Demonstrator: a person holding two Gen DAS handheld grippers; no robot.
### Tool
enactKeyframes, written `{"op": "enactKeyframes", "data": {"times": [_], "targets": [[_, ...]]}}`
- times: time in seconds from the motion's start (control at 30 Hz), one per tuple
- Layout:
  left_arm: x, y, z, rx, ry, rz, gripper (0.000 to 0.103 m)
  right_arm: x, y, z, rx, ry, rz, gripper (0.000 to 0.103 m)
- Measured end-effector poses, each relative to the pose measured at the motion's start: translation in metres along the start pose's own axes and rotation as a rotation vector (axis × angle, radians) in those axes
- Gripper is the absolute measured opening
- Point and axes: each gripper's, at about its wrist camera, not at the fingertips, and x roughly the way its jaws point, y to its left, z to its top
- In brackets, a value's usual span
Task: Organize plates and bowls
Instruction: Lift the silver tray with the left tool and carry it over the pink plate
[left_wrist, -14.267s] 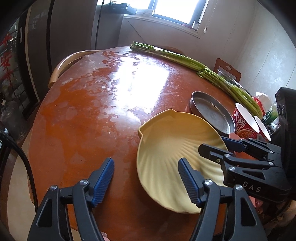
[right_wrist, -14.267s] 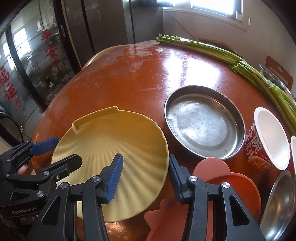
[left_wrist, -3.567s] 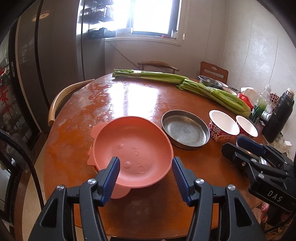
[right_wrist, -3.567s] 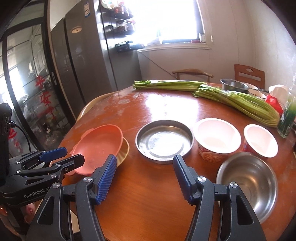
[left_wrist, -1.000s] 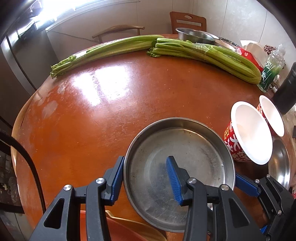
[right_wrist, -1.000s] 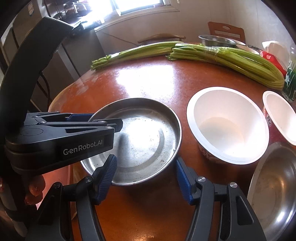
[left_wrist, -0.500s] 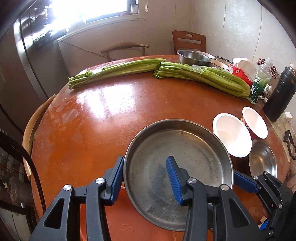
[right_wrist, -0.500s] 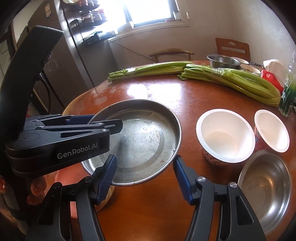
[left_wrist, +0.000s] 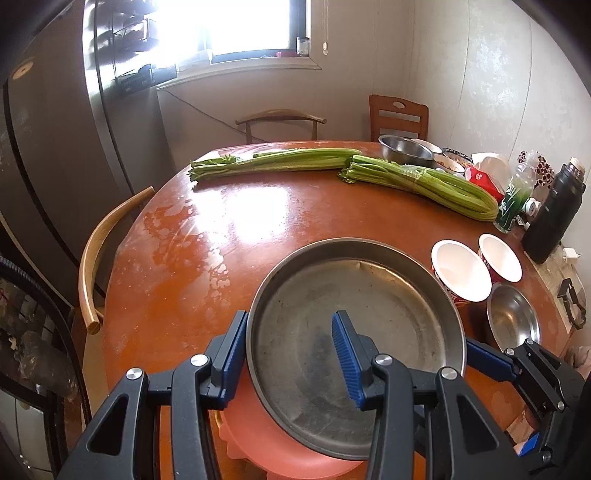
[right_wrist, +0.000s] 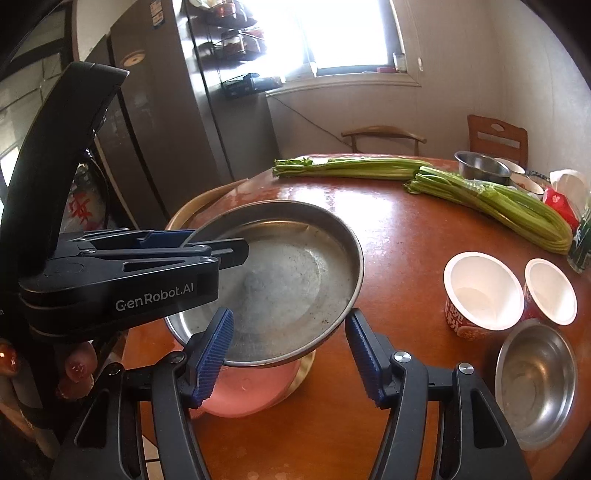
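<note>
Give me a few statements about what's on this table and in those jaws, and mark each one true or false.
1. The left gripper has its jaws clamped on the rim of the metal pan. True.
2. The metal pan is lying flat on the bare table. False: it is held in the air above the pink plate.
3. The right gripper is gripping the steel bowl. False: its jaws are open and hold nothing; the bowl sits on the table to its right.
4. Two white paper cups stand side by side beyond the steel bowl. True.
5. Celery lies across the far side of the table. True.
</note>
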Motion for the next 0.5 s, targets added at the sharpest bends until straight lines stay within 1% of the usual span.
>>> {"op": "enactKeyframes", "data": {"times": [0.2, 0.5], "targets": [[-0.005, 0.009, -0.016, -0.014, 0.002, 0.007, 0.046, 0.002, 0.008, -0.003, -0.027, 0.0, -0.002, 0.065], [0.003, 0.022, -0.034, -0.037, 0.019, 0.0, 0.046, 0.012, 0.016, -0.013, -0.049, 0.017, -0.001, 0.065]]}}
